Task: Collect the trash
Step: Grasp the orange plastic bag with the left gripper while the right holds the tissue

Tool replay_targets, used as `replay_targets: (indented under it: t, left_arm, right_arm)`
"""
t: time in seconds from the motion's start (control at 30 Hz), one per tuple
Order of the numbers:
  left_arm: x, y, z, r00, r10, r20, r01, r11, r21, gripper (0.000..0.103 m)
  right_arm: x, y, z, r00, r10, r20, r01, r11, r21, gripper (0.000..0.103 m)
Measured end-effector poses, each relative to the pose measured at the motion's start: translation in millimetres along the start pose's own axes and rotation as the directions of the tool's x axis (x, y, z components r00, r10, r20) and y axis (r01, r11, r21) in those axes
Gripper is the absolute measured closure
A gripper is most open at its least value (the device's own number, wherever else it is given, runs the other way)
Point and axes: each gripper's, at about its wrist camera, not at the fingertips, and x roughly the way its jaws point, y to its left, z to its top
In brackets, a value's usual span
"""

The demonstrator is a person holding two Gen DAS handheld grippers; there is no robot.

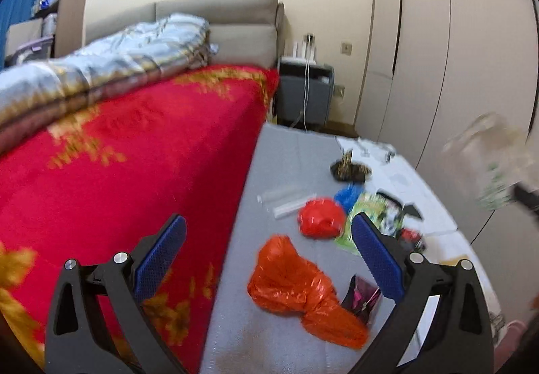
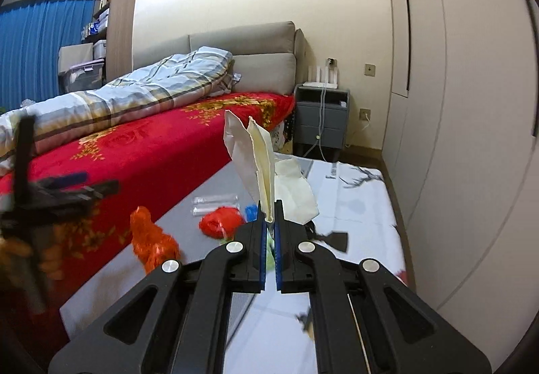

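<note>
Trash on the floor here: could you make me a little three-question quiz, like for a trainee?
1. True or false: the right gripper is shut on a pale bag.
2. The left gripper is: A open, B shut.
3. Which floor item lies nearest the left gripper?

Key: 1 true. 2 A. 3 the orange bag on the grey mat, beside the red bedspread.

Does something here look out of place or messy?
Yes. Trash lies loose on the grey mat beside the bed: an orange bag, a red bag, a blue bag and wrappers. The right gripper holds a white bag.
</note>
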Motion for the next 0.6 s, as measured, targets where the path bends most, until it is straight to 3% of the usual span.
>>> replay_targets:
  t: [0.13,0.3,0.4,0.43,0.47,0.5,0.53,0.6]
  left_arm:
    - [26.5,0.2,-17.5,0.999,-0.012,-0.041,0.011,0.999,-0.040,0.008]
    - [51.2,-5.2,-27.4,0.999,0.003,-0.054,-0.003,1.000,-0.007,0.008]
    - [63.1,-3.9,-32.6,0.998,0.012,-0.067,-0.012,1.000,-0.004,0.018]
    - [66.7,-3.4,-32.2,0.997,0.008,-0.083,-0.009,1.000,-0.007,0.028]
    - [67.8,-2.4,-31.8,0.997,-0.008,-0.081,0.007,1.000,-0.014,0.044]
    - [68.0,-0.8,-31.7,0.997,-0.028,-0.079,0.027,0.999,-0.019,0.052]
    - [68.3,0.3,-31.6,0.996,-0.041,-0.080,0.039,0.999,-0.023,0.070]
    - [67.2,2.4,-32.5,0.995,-0.056,-0.080,0.054,0.998,-0.027,0.076]
  right_arm:
    - [-21.3,-6.2,-13.9,1.000,-0.013,-0.027,0.013,1.000,-0.001,0.099]
    - [-27.1,-12.6,-31.6,0.997,-0.022,-0.069,0.023,1.000,0.012,0.099]
    - [-24.6,-14.9,-40.8,0.995,-0.025,-0.094,0.026,0.999,0.019,0.099]
    - [-23.4,-15.1,-43.3,0.995,-0.023,-0.101,0.025,0.999,0.021,0.099]
    - [-22.0,-14.9,-45.4,0.994,-0.023,-0.107,0.025,0.999,0.019,0.099]
    - [-20.8,-13.5,-45.9,0.994,-0.023,-0.111,0.025,1.000,0.018,0.099]
    - [-19.8,-13.1,-47.0,0.993,-0.021,-0.114,0.023,1.000,0.017,0.099]
    - [-19.3,-11.8,-47.6,0.993,-0.020,-0.116,0.022,1.000,0.017,0.099]
